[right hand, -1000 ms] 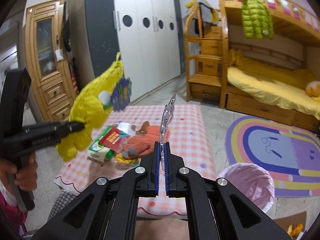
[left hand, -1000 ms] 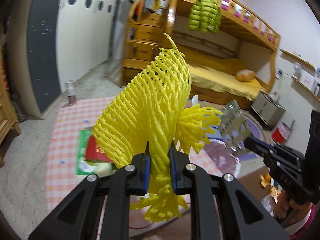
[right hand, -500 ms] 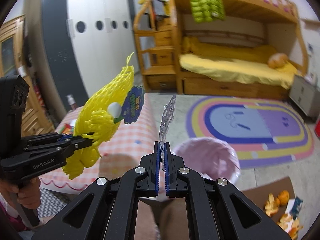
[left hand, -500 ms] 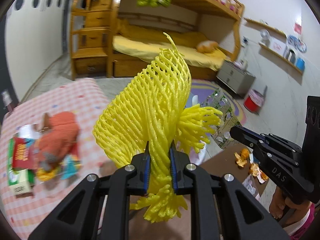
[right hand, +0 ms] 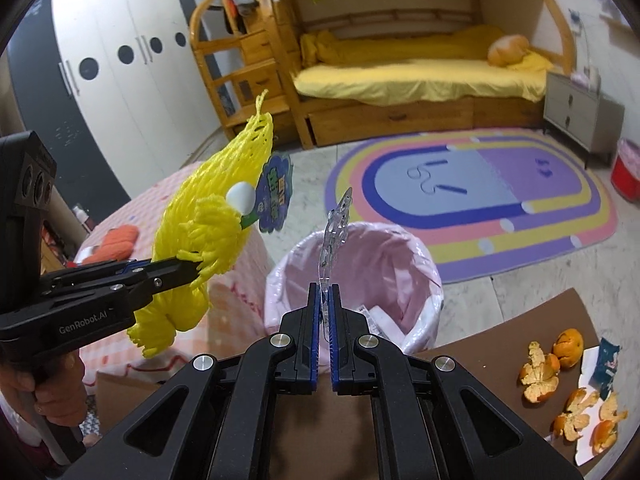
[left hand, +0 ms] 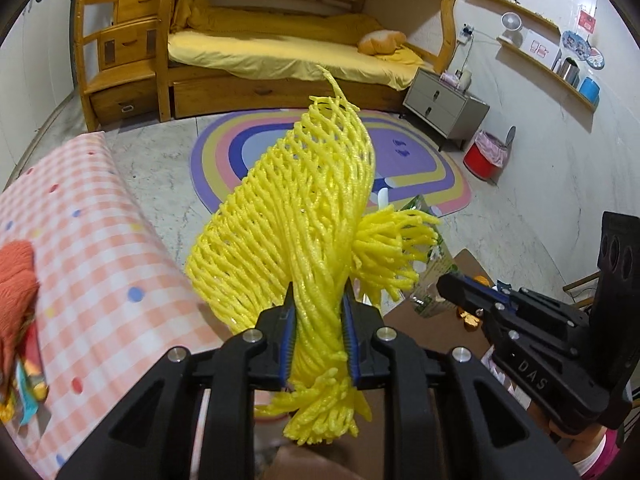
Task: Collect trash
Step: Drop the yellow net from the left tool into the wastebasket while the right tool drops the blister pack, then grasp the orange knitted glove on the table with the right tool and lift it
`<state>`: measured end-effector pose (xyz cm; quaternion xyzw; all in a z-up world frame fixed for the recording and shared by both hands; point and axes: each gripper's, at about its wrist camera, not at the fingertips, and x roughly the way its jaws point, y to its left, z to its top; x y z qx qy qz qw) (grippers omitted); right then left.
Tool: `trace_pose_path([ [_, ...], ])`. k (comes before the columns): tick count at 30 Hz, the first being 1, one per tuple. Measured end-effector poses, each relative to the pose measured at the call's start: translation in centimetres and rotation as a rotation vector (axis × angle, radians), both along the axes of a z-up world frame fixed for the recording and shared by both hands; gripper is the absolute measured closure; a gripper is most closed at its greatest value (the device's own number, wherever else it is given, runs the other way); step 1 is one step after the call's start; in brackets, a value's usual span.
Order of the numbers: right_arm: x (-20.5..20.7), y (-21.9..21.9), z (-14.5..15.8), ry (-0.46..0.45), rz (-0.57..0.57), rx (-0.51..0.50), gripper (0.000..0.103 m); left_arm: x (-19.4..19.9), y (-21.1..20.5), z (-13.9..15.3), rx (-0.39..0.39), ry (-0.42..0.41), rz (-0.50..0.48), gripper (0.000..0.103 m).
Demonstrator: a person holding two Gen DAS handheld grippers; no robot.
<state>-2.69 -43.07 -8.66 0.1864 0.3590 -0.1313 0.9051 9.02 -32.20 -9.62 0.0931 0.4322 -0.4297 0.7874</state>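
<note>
Both claws grip trash: left claw [left hand: 318, 312] opening on yellow net [left hand: 296, 216], right claw [right hand: 325, 304] clamped on clear plastic [right hand: 334, 236].

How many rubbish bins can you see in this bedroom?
2. A pink-lined bin stands on the floor just ahead of the right gripper, beside the checked table. A small red bin sits by the grey nightstand, near the wall. Others may be hidden.

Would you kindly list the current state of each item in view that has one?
Left gripper: jaws opening, yellow foam fruit net between them.
Right gripper: shut on clear plastic blister piece.
Pink-lined trash bin: open, some trash inside.
Orange peels: on floor, uncollected.
</note>
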Motion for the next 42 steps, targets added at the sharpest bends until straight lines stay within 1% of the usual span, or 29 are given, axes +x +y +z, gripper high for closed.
trace_pose_path([
  [1, 0.5, -0.4, -0.5, 0.01, -0.004, 0.008, 0.099, 0.2, -0.4, -0.2, 0.004, 0.001, -0.004, 0.081],
  [2, 0.8, -0.6, -0.8, 0.017, -0.005, 0.017, 0.099, 0.6, -0.9, -0.6, 0.013, 0.007, -0.012, 0.077],
  [3, 1.2, -0.9, -1.2, 0.022, -0.001, 0.026, 0.099, 0.7, -1.1, -0.8, 0.019, 0.009, -0.016, 0.068],
  [4, 1.8, -1.2, -1.7, 0.031, 0.005, 0.033, 0.098, 0.9, -1.3, -0.9, 0.024, 0.009, -0.015, 0.063],
  [6, 2.8, -1.5, -2.7, 0.058, 0.013, 0.039, 0.091, 1.5, -1.1, -1.1, 0.023, 0.003, 0.004, 0.04],
  [7, 3.3, -1.7, -3.3, 0.083, 0.013, 0.048, 0.084, 1.7, -0.9, -1.1, 0.026, 0.001, 0.021, 0.036],
  [8, 3.8, -1.9, -4.0, 0.11, 0.005, 0.058, 0.066, 1.9, -0.6, -1.1, 0.029, 0.0, 0.038, 0.032],
  [9, 4.0, -2.0, -4.4, 0.126, -0.009, 0.059, 0.056, 2.1, -0.5, -1.1, 0.03, 0.001, 0.05, 0.032],
  [12, 3.8, -1.8, -4.6, 0.129, -0.03, 0.052, 0.056, 2.7, 0.5, -0.9, 0.037, 0.007, 0.101, 0.031],
  [15, 2.9, -2.0, -3.7, 0.112, -0.057, 0.048, 0.056, 2.9, 2.1, 0.1, 0.027, -0.009, 0.146, 0.031],
  [19, 1.4, -1.8, -1.2, 0.061, -0.071, 0.033, 0.056, 2.3, 4.2, 1.9, 0.016, -0.054, 0.189, 0.031],
  [23, 0.4, -0.2, 1.4, 0.005, -0.053, 0.018, 0.056, 1.4, 7.1, 3.3, 0.001, -0.078, 0.232, 0.031],
  [28, 0.6, 3.3, 4.0, -0.049, 0.022, 0.009, 0.056, 0.3, 11.2, 4.9, -0.021, -0.097, 0.301, 0.031],
  [31, 1.4, 5.9, 5.2, -0.061, 0.085, -0.008, 0.056, -0.5, 13.8, 5.8, -0.027, -0.124, 0.342, 0.028],
  [35, 2.6, 9.2, 5.9, -0.053, 0.17, -0.029, 0.055, -1.3, 17.0, 6.5, -0.011, -0.169, 0.4, 0.026],
  [39, 3.8, 12.9, 6.5, -0.038, 0.267, -0.049, 0.039, -1.7, 21.1, 6.2, 0.018, -0.184, 0.481, 0.025],
  [42, 4.4, 15.8, 6.9, -0.035, 0.334, -0.088, 0.034, -1.6, 24.6, 5.8, 0.028, -0.169, 0.555, 0.025],
])
